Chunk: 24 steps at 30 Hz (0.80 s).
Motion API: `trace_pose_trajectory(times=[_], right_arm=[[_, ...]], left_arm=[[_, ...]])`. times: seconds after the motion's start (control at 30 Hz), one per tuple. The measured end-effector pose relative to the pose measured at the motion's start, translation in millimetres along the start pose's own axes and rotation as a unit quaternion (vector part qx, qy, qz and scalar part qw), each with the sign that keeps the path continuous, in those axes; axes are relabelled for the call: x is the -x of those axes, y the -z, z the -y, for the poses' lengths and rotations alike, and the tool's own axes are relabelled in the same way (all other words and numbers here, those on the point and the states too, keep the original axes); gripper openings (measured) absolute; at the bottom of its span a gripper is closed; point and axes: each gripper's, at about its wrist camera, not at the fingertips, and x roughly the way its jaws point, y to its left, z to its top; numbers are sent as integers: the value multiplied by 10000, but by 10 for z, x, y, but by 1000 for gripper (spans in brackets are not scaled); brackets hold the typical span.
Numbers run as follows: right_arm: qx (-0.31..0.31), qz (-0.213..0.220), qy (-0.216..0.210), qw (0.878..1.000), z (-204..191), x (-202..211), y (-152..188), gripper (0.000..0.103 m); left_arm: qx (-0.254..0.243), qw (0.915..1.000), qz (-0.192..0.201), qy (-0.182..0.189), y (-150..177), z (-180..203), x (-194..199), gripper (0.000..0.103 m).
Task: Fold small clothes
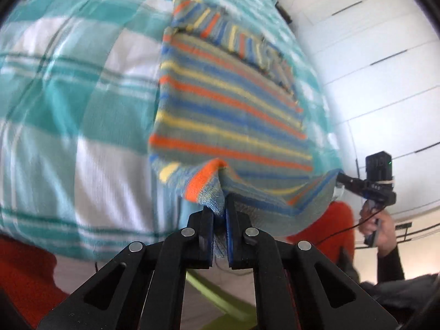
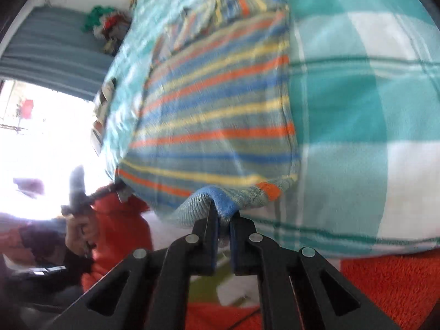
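A small striped knit garment (image 1: 220, 104) in orange, yellow, blue and grey lies on a teal and white checked bed cover (image 1: 68, 96). My left gripper (image 1: 219, 209) is shut on its near hem and lifts that corner. My right gripper (image 2: 224, 217) is shut on the other near corner of the same garment (image 2: 214, 115), at a blue stripe. The right gripper also shows in the left wrist view (image 1: 341, 178), pinching the far end of the lifted hem. The left gripper shows blurred in the right wrist view (image 2: 121, 185). The garment's sleeves are folded across its far part.
An orange rug (image 2: 385, 283) lies below the bed edge. White drawer fronts (image 1: 371, 55) stand beside the bed. A bright window (image 2: 41, 137) and a pile of coloured things (image 2: 107, 27) are at the far side.
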Motion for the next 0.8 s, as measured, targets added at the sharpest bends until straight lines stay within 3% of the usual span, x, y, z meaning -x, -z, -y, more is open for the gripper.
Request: trace_pose_trajectory(times=[0.17,0.27,0.43,0.6,0.67,0.7,0.77,0.8], right_arm=[[-217,1203,-148,9924,7,0,-936,7],[-478,1620,-153,9855,123,-123,-1564,7],[-804,1688,47,9823,347,-407,-2365,7],[-1024,1569,54,9823,602,-534,-2787,7],[-1209,1565,29,9802,739,-636,-2923,12],[-1388,1669,4,9762,821,-649,-2959,14],[-1755,2099,-207,9616,938,-573,-2919,27],[-1823,2288,-298,9558,960,-511,-2898,33]], left_arm=[[88,9972,740,52,-1219,10,-74,5],[399,9963,753,-89,-1899,-135,-382,5],[766,9950,607,-217,-2589,-348,-804,5],[688,9960,420,-376,-2914,-432,-1099,9],[782,9943,550,-464,-3061,-513,-1163,23],[867,9931,696,-364,-3114,-556,-1146,25],[1005,9882,1104,-347,-3148,-604,-1003,52],[993,9862,1282,-341,-3129,-606,-907,59]])
